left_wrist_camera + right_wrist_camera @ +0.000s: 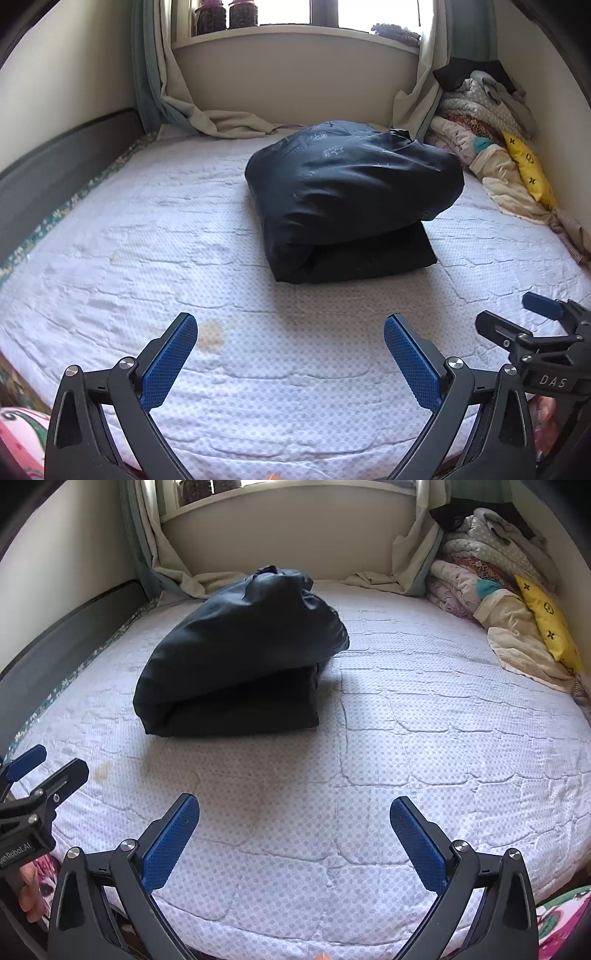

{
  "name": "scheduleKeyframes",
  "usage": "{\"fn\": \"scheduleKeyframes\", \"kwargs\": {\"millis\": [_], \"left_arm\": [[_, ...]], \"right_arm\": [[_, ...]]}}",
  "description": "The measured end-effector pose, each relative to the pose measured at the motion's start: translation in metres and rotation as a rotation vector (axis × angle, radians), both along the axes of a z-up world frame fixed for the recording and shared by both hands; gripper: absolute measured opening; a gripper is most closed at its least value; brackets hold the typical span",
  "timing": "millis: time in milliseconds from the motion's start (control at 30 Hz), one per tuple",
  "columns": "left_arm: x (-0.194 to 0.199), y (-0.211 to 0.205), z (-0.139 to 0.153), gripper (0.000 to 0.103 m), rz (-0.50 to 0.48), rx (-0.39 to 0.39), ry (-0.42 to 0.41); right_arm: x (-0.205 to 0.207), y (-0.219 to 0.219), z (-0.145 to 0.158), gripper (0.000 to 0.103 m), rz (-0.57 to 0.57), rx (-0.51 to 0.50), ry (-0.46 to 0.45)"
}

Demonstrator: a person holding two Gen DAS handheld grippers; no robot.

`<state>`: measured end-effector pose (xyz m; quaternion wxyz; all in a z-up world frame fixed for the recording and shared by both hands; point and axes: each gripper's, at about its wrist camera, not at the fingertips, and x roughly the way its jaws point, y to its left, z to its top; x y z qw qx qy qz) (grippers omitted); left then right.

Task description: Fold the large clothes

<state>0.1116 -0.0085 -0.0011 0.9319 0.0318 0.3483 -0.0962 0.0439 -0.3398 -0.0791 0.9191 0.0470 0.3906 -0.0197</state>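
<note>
One dark navy garment (351, 199) lies folded into a puffy bundle on the quilted white mattress (184, 240), toward the window wall. Nearer the camera, the left gripper (290, 360) and right gripper (293, 843) hover above the mattress, jaws spread wide, holding nothing. Piled bedding (480, 122) sits right of the garment.

Your left gripper (290, 325) is level and low, fingers forward, jaws spread wide, nothing between the blue pads (170, 363); your right gripper (293, 808) matches it, jaws equally wide, pads (419, 843) bare; the two sit side by side, apart, each showing at the edge of the other's view; your left-hand fingertips (31, 897) show below that gripper's body; neither gripper touches anything.
</note>
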Motion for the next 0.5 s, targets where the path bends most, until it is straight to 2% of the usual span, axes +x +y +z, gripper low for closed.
{"fn": "scheduleKeyframes", "kwargs": {"millis": [167,500], "left_arm": [[0.0029,0.0003,-0.0066,0.103,0.035,0.038,-0.002],[0.0027,-0.0024,-0.0103,0.103,0.037,0.056,0.003]], "right_arm": [[0.0004,-0.0035,-0.0005,0.103,-0.013,0.017,-0.009],[0.002,-0.0045,-0.0031,0.103,-0.027,0.019,0.007]]}}
